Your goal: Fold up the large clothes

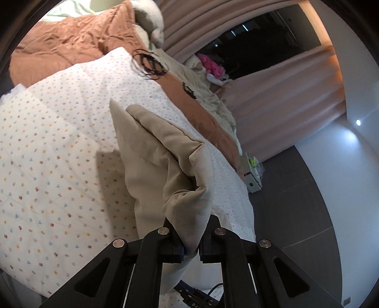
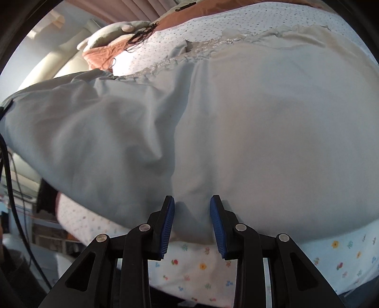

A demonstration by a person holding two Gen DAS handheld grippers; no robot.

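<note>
Your left gripper [image 1: 190, 239] was clamped tight on a bunched fold of the beige garment [image 1: 163, 151], low in the centre of the left wrist view. The cloth rose from the jaws toward the middle of the frame, lifted clear of the flowered quilt [image 1: 59, 154] that filled the left half. Behind the quilt, at the upper left, lay a rust-coloured blanket [image 1: 71, 40], with a pale plush toy [image 1: 149, 19] at the top centre. A tangle of black cord [image 1: 151, 64] sat just above the quilt's far edge. Pink curtains [image 1: 272, 99] hung at the right, around a dark window [image 1: 255, 42], and grey floor [image 1: 296, 201] ran along the lower right.

Your right gripper [image 2: 192, 213] stood partly apart at the bottom centre of the right wrist view, its blue pads [image 2: 168, 225] showing on both sides. The garment [image 2: 236, 130] spread over most of that frame, and its near hem lay between the two fingers, but the pads did not press on it; a gap showed on each side. The gathered waistband [image 2: 189, 56] ran across the upper middle. The flowered quilt [image 2: 201, 267] showed under the hem at the bottom, and black cables [image 2: 9, 177] hung down the left edge.
</note>
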